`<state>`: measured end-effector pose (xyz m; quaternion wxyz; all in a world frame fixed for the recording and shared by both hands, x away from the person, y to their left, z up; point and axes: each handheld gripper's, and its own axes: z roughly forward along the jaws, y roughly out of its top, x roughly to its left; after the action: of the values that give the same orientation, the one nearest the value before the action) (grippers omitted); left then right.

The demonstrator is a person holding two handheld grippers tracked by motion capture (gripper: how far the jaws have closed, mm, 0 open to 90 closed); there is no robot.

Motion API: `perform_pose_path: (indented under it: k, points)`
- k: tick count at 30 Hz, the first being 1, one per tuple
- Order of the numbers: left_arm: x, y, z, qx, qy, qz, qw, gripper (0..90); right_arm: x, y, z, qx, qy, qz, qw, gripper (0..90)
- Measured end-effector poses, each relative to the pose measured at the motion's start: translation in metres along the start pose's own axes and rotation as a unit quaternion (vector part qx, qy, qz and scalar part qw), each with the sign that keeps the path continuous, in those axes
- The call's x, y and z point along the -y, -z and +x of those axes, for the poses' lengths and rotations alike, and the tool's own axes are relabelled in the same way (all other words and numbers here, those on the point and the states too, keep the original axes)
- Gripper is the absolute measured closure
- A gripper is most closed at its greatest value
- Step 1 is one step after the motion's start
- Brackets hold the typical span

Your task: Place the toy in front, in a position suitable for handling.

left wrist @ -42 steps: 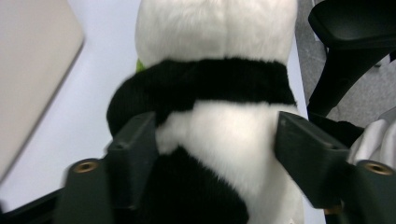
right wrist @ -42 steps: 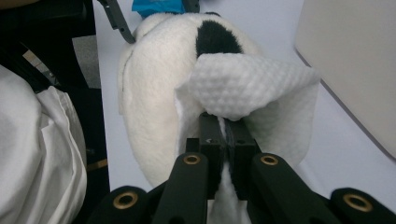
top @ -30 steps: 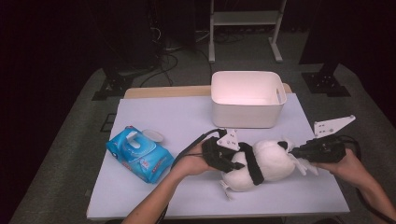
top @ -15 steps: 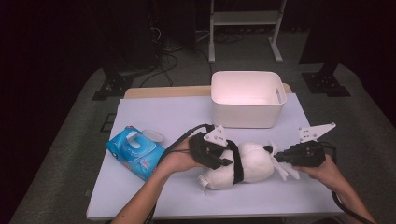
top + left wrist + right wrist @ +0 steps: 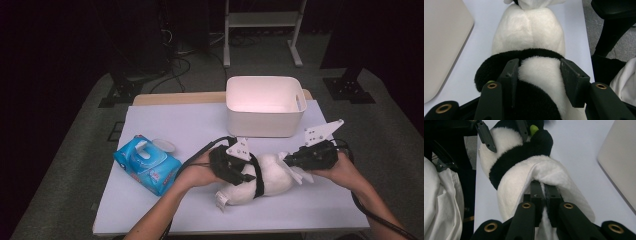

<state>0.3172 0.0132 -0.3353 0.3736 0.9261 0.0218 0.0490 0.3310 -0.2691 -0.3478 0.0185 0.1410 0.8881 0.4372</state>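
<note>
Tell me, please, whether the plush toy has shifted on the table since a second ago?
Yes. The plush toy has slid left, from under the white bin toward the blue wipes pack.

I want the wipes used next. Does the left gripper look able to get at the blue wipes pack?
Probably yes. The blue wipes pack lies beside the left gripper with bare table between, but its jaws, just opening, still straddle the plush panda and must clear it first.

bin: white tub [image 5: 264,106] stood open-topped at the table's far edge | wipes: blue pack [image 5: 146,164] lay flat near the left side, white flap lifted | table [image 5: 165,120]: pale sheet over wood | behind: metal stand [image 5: 261,20] on the floor
</note>
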Motion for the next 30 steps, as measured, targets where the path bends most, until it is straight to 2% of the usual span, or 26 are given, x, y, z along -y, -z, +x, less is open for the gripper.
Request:
perform_pose_path:
  k: [5, 9, 12, 14, 15, 16, 17, 18, 19, 20, 21, 23, 25, 27, 30]
  points:
    - [-0.003, 0.008, 0.005, 0.018, 0.01, -0.02, 0.9996, 48.9, 0.01, -0.001, 0.004, -0.019, -0.009, -0.012, 0.9997, 86.9]
    - [-0.008, 0.013, 0.011, 0.008, 0.018, -0.023, 0.9995, 47.0, 0.015, -0.001, 0.013, -0.026, -0.006, -0.007, 0.9996, 86.9]
    - [-0.009, 0.011, 0.019, 0.003, 0.028, -0.011, 0.9995, 47.7, 0.018, 0.0, 0.019, -0.029, -0.001, -0.003, 0.9996, 86.9]
    - [-0.007, 0.005, 0.023, 0.016, 0.037, 0.005, 0.9992, 47.6, 0.02, 0.0, 0.022, -0.029, 0.002, -0.003, 0.9996, 86.9]
    - [-0.007, 0.005, 0.023, 0.016, 0.037, 0.005, 0.9992, 47.5, 0.02, 0.0, 0.022, -0.029, 0.002, -0.003, 0.9996, 86.9]
    - [-0.005, -0.002, 0.027, 0.036, 0.053, 0.007, 0.9979, 47.7, 0.023, 0.001, 0.023, -0.031, -0.002, -0.006, 0.9995, 86.9]
    - [-0.005, -0.004, 0.028, 0.046, 0.059, 0.008, 0.9972, 48.8, 0.024, 0.001, 0.023, -0.033, 0.0, -0.007, 0.9994, 86.9]
    - [-0.005, -0.006, 0.029, 0.049, 0.056, 0.007, 0.9972, 52.3, 0.025, 0.001, 0.023, -0.033, -0.001, -0.008, 0.9994, 86.9]
    - [-0.005, -0.007, 0.029, 0.04, 0.048, 0.003, 0.9981, 58.1, 0.025, 0.001, 0.024, -0.032, -0.001, -0.009, 0.9994, 86.8]
    - [-0.006, -0.007, 0.028, 0.034, 0.038, 0.005, 0.9987, 67.9, 0.025, 0.002, 0.024, -0.031, -0.003, -0.01, 0.9995, 86.8]
    - [-0.008, -0.007, 0.028, 0.032, 0.031, 0.006, 0.999, 70.8, 0.025, 0.002, 0.024, -0.031, -0.005, -0.013, 0.9994, 86.7]
    - [-0.011, -0.007, 0.027, 0.019, 0.023, 0.009, 0.9995, 73.1, 0.026, 0.004, 0.022, -0.035, -0.007, -0.024, 0.9991, 86.6]
    - [-0.012, -0.006, 0.027, 0.017, 0.02, 0.011, 0.9996, 73.4, 0.028, 0.005, 0.019, -0.037, -0.016, -0.033, 0.9987, 86.6]
    - [-0.017, -0.004, 0.03, 0.006, 0.014, 0.01, 0.9998, 73.6, 0.029, 0.007, 0.017, -0.038, -0.021, -0.041, 0.9982, 86.6]
    - [-0.021, 0.003, 0.034, -0.017, 0.01, -0.007, 0.9998, 73.6, 0.028, 0.004, 0.017, -0.037, -0.017, -0.039, 0.9984, 86.6]
